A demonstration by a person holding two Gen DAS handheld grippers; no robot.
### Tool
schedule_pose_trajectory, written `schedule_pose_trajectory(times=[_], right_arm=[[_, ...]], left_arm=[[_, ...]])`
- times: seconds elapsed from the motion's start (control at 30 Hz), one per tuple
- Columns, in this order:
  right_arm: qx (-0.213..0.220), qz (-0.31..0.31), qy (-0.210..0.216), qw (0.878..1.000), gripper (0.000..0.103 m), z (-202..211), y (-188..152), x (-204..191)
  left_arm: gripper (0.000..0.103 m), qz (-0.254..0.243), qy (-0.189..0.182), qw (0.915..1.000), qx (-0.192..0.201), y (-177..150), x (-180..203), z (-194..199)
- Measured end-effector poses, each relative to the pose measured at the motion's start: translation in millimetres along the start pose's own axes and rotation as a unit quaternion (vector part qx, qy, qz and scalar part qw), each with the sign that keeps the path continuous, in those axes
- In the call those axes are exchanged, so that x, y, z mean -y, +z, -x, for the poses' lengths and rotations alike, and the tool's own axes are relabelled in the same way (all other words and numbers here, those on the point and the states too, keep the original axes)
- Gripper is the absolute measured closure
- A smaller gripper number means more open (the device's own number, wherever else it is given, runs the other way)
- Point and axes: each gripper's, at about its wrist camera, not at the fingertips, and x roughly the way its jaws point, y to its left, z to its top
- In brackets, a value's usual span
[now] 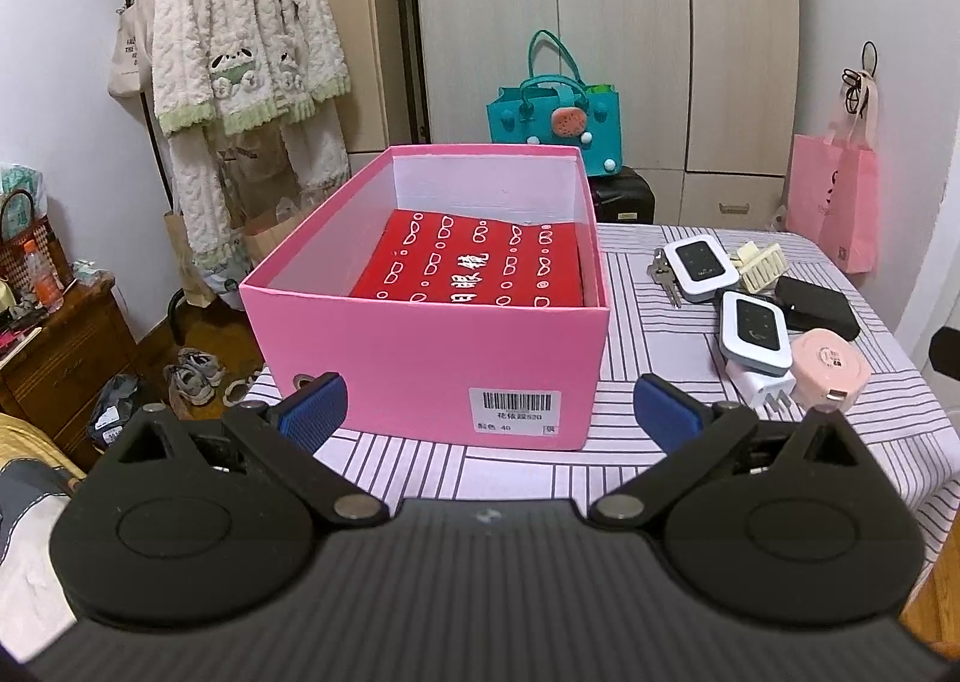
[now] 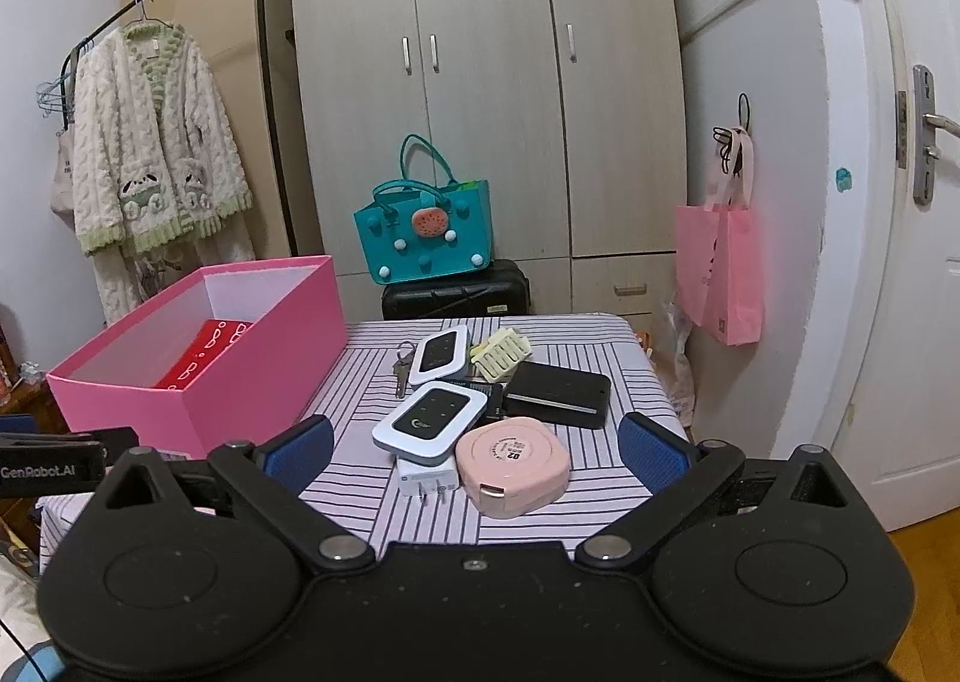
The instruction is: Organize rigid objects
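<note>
A pink open box [image 1: 420, 358] [image 2: 240, 382] stands on the left of the striped table, with a red patterned box [image 1: 480, 268] [image 2: 207, 355] inside it. To its right lies a cluster: two white-and-black pocket routers [image 2: 429, 421] [image 2: 441, 352], a pink round-cornered case [image 2: 513, 463], a white plug [image 2: 426, 478], keys [image 2: 402, 367], a cream clip [image 2: 501, 355] and a black wallet [image 2: 558, 394]. My left gripper [image 1: 489, 409] hangs open just before the pink box's near wall. My right gripper [image 2: 474, 448] is open, its blue pads either side of the cluster's near end, holding nothing.
The table [image 2: 600, 478] wears a striped cloth and ends close on the right. Behind it sit a black suitcase [image 2: 456, 292] with a teal bag [image 2: 423, 229], a wardrobe, and a pink bag [image 2: 720, 268] on the wall. A robe hangs at left.
</note>
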Motion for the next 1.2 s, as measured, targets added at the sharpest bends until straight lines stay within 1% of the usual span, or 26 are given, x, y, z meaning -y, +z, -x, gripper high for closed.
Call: schedule_pose_trajectory(times=[0.3, 0.4, 0.57, 0.7, 0.8, 0.97, 1.2], right_arm=[[-0.010, -0.002, 0.008, 1.000, 0.000, -2, 0, -2], [-0.002, 0.001, 0.017, 1.000, 0.000, 4, 3, -5], [0.007, 0.010, 0.013, 1.000, 0.000, 4, 4, -7], [0.005, 0.028, 0.000, 1.000, 0.000, 0, 2, -10], [-0.002, 0.029, 0.006, 1.000, 0.000, -3, 0, -10], [-0.005, 0.031, 0.011, 0.999, 0.000, -6, -2, -11], [-0.006, 0.034, 0.012, 0.999, 0.000, -7, -2, -12]], left_arm=[[0.000, -0.001, 0.008, 1.0000, -0.001, -1, -2, 0], [0.000, -0.004, 0.008, 1.0000, 0.000, -1, -2, -1], [0.000, -0.004, 0.017, 0.9998, 0.004, -1, -2, -2], [0.000, 0.001, 0.010, 0.9999, -0.003, 0, -4, -5], [0.000, -0.002, 0.006, 1.0000, -0.007, 1, -4, -7], [0.000, 0.003, -0.015, 0.9996, -0.022, 3, -4, -12], [0.000, -0.007, -0.017, 0.9996, -0.021, 4, -1, -13]])
